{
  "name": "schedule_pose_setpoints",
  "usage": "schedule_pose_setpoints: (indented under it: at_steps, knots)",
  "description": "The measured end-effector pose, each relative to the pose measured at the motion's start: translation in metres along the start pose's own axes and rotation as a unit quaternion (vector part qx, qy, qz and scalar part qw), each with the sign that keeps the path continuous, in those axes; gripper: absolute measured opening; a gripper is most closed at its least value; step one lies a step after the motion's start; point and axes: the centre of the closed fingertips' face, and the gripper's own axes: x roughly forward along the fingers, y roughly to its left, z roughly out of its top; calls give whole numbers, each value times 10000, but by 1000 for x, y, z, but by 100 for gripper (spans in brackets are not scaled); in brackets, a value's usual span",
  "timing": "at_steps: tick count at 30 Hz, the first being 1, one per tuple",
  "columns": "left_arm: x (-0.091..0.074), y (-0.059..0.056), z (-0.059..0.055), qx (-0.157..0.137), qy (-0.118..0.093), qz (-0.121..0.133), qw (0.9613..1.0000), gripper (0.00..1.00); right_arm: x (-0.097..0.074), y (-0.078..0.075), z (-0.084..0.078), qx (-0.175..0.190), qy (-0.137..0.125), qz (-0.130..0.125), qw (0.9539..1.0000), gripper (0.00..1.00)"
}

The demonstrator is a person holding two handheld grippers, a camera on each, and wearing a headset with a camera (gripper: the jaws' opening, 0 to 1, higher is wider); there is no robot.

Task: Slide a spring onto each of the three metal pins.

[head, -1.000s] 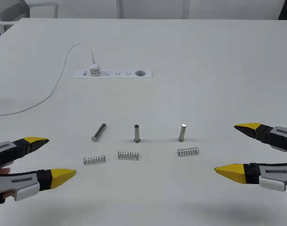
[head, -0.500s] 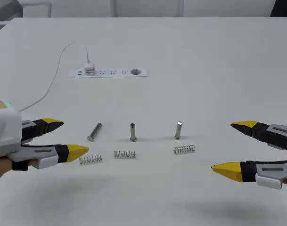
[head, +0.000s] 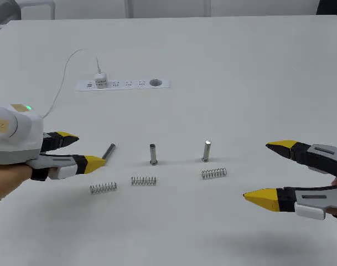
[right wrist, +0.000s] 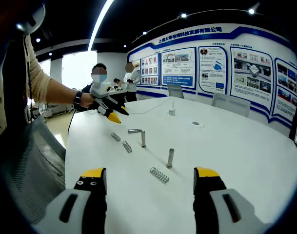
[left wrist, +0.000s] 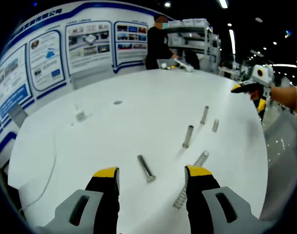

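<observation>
Three metal pins [head: 153, 154] stand in a row on the white surface [head: 240, 83]: the middle and right ones are upright, while the left pin [head: 108, 151] lies flat. Three springs [head: 144, 180] lie just in front, one near each pin. The left tool [head: 88, 148], jaws apart, has its tips at the lying pin's near end; whether they touch is unclear. The right tool [head: 257, 170] hovers wide open, well apart from the springs. Wall posters [right wrist: 180, 61] carry writing too small to read.

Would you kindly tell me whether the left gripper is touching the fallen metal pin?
Apart. The left gripper view shows the fallen pin lying between the jaws of the open left gripper, with bare table on both sides.
</observation>
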Motion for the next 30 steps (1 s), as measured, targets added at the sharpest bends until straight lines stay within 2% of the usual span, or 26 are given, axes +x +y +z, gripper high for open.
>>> schedule_pose_setpoints:
  at_steps: [8,18,23,27,30]
  knots:
    - [18,0,2,125,232,-42,9996,51,0,1,-3,36,45,-18,10000,73]
    - [36,9,-2,84,582,112,9982,44,1,2,-8,102,76,-10,9999,71]
    - [45,11,-2,138,765,151,9969,41,-1,1,-11,123,97,-40,9999,71]
    - [54,14,-4,244,1036,222,9941,38,-1,-1,-13,144,124,-61,9998,70]
    - [59,16,-4,208,1143,246,9929,35,-1,-1,-14,160,116,-71,9998,69]
